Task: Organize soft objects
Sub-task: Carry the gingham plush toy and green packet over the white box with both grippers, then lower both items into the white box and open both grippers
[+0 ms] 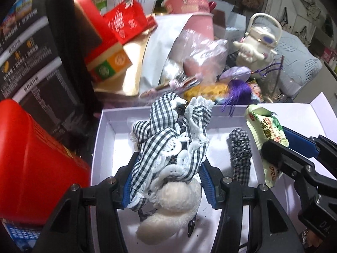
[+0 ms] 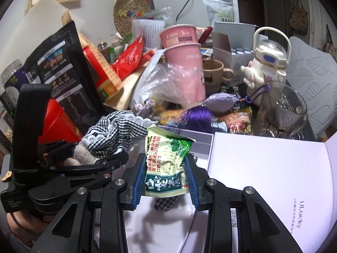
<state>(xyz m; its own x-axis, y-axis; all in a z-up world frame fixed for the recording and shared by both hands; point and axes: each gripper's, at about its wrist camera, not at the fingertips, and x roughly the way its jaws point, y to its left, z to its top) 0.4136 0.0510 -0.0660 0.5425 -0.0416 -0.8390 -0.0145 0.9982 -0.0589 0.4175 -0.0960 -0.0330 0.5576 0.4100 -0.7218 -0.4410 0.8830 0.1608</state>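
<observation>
My left gripper (image 1: 168, 168) is shut on a black-and-white gingham cloth piece with white lace and a white fuzzy plush part (image 1: 168, 145), held over the open white box (image 1: 103, 139). It also shows in the right wrist view (image 2: 111, 135). My right gripper (image 2: 165, 168) is shut on a green and white snack packet (image 2: 166, 160), held over the box's right side. The packet also shows in the left wrist view (image 1: 263, 130). A small gingham scrunchie (image 1: 240, 154) lies on the box floor between the two grippers.
The box lid (image 2: 263, 168) lies open to the right. Behind the box is dense clutter: a purple tassel (image 1: 238, 92), pink paper cups (image 2: 183, 59), a white kettle-shaped bottle (image 2: 267, 63), a glass (image 2: 282, 111), red boxes (image 1: 38, 160), a black bag (image 1: 31, 63).
</observation>
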